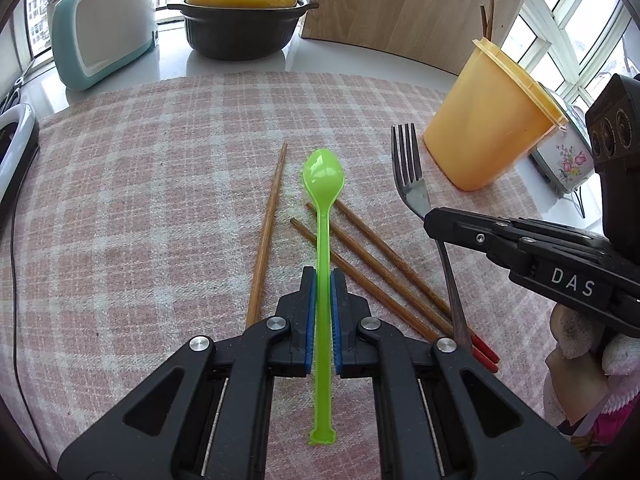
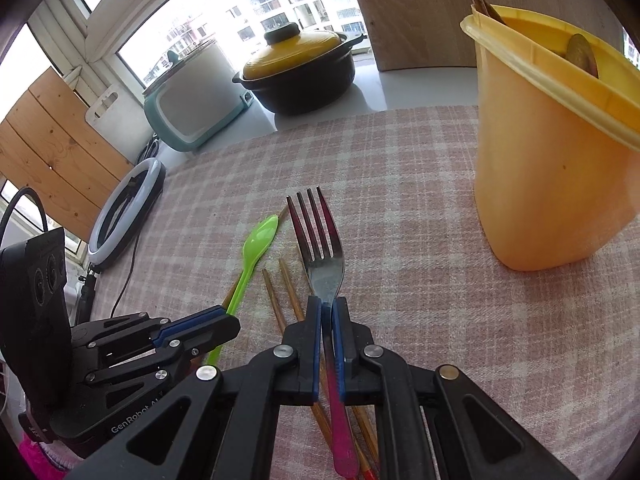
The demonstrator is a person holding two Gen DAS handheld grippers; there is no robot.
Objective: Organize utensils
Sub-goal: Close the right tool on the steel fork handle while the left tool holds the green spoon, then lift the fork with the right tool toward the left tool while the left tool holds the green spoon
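Note:
My left gripper (image 1: 322,276) is shut on the handle of a green plastic spoon (image 1: 323,184), bowl pointing away, over the checked cloth. My right gripper (image 2: 326,304) is shut on a metal fork (image 2: 318,240) with a pink handle, tines forward. The fork also shows at the right of the left wrist view (image 1: 410,172), and the spoon at the left of the right wrist view (image 2: 258,244). Several wooden chopsticks (image 1: 266,236) lie on the cloth under both utensils. A yellow plastic holder (image 1: 492,120) stands at the far right with chopsticks in it; it is close in the right wrist view (image 2: 552,152).
A pink checked cloth (image 1: 160,160) covers the table. A black pot with a yellow lid (image 1: 242,12), a teal and white appliance (image 1: 104,28) and a wooden board (image 1: 408,4) stand at the back. A ring light (image 2: 128,212) with a cable lies at the left.

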